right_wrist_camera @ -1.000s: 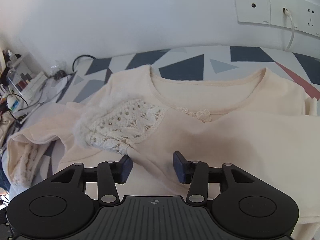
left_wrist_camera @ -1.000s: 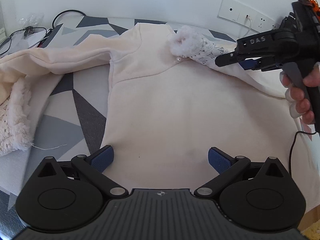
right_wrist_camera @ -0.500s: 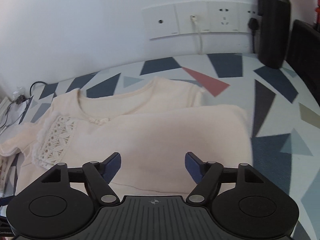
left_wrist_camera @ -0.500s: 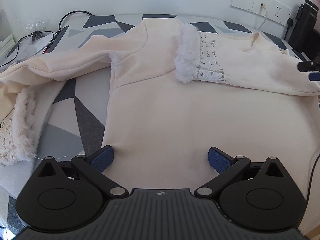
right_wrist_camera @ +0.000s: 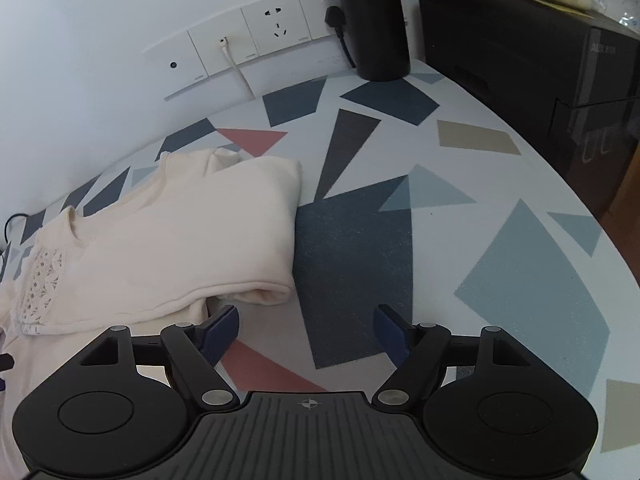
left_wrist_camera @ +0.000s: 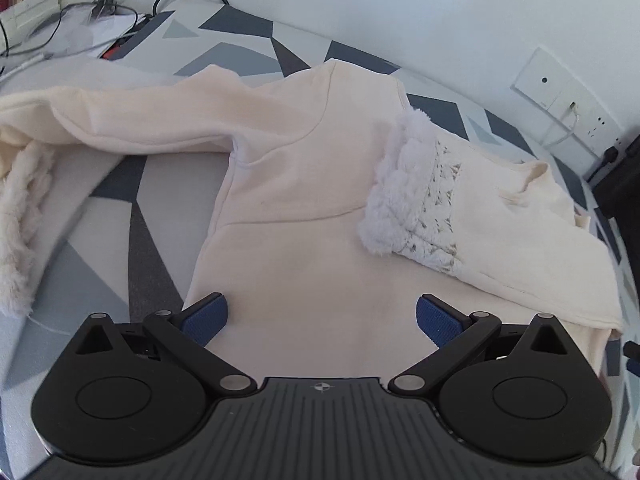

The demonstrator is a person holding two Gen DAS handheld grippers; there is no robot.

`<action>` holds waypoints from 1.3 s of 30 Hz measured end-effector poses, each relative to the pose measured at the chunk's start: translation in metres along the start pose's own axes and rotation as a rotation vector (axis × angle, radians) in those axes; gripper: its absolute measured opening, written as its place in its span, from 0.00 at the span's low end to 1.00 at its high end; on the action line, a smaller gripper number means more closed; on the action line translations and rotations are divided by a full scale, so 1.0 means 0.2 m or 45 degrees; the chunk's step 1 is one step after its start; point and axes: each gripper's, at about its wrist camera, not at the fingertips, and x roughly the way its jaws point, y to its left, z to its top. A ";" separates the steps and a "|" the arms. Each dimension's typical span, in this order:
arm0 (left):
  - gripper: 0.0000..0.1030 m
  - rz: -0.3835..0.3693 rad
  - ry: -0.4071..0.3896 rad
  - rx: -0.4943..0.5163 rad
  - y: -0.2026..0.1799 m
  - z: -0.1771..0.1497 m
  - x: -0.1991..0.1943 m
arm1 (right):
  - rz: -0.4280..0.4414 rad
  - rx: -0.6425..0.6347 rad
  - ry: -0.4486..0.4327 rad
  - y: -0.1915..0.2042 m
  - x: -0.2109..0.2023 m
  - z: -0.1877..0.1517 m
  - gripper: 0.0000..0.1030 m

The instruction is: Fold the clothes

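Patterned table (right_wrist_camera: 500, 208) | one cream sweater (left_wrist_camera: 304, 248) | two tongs: left (left_wrist_camera: 320, 318), right (right_wrist_camera: 306, 334) wide apart, empty

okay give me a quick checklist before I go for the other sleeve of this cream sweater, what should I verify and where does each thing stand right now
1. Left gripper open and empty: ok, its fingers are spread wide over the sweater body.
2. Right gripper open and empty: ok, it hangs over bare tablecloth.
3. Right-hand sleeve folded in: ok, its furry cuff lies across the chest.
4. Left-hand sleeve folded: not ok, it stretches out sideways, its cuff near the table edge.
5. Sleeve free of the cables: cannot tell, they lie close behind it.
6. Folded side edge lying flat: ok.
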 end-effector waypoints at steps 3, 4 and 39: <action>1.00 0.041 0.022 0.057 -0.06 0.01 0.04 | 0.017 -0.003 -0.009 0.02 -0.01 -0.01 0.69; 1.00 0.041 0.031 0.064 -0.07 0.01 0.05 | 0.018 -0.017 -0.013 0.04 -0.02 0.00 0.69; 1.00 0.091 -0.068 0.336 -0.13 -0.21 -0.01 | 0.334 -0.567 0.125 1.11 0.38 0.02 0.67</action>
